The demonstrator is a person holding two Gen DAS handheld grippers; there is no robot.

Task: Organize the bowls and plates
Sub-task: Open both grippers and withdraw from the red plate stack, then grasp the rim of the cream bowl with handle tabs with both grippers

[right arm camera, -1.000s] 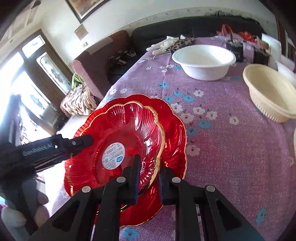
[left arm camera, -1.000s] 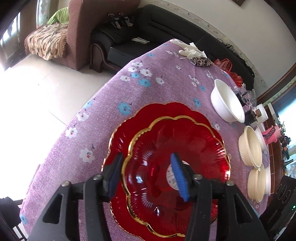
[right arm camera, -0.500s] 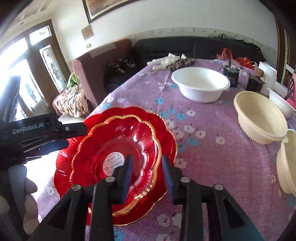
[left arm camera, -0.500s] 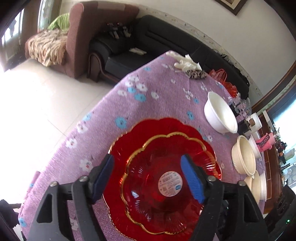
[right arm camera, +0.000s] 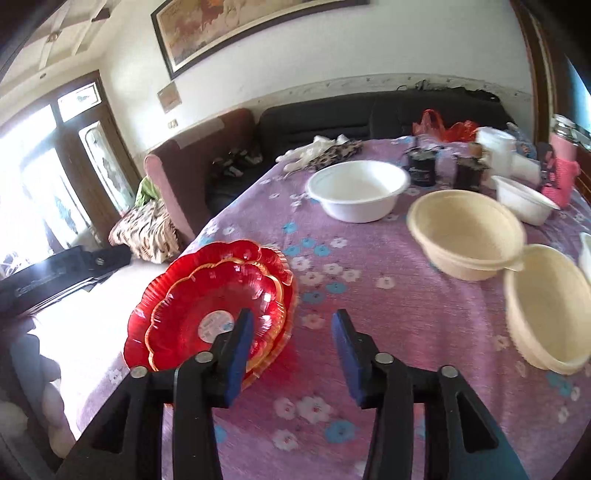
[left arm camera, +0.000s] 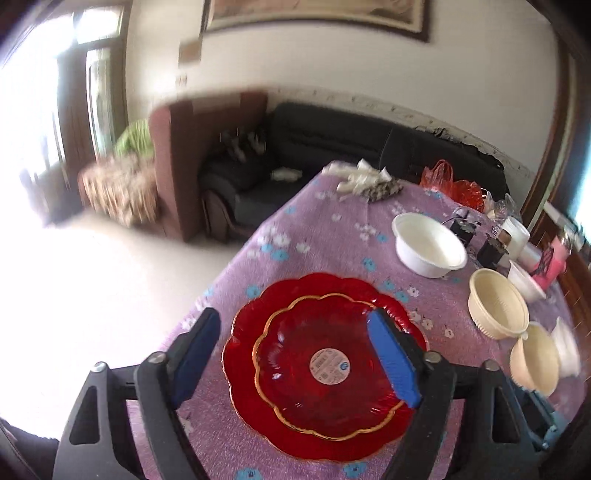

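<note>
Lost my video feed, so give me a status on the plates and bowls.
Left gripper and right gripper open, jaws just widened, nothing between them. Small red plate nested in large red plate. Cream bowls unstacked. Nothing blocking.

Ahead of you a black sofa [right arm camera: 369,114] lines the pale wall [right arm camera: 332,55] under a framed picture [right arm camera: 229,29]. A maroon armchair [left arm camera: 207,147] sits left, and glare from the door [right arm camera: 74,155] washes out the floor [left arm camera: 110,277].
</note>
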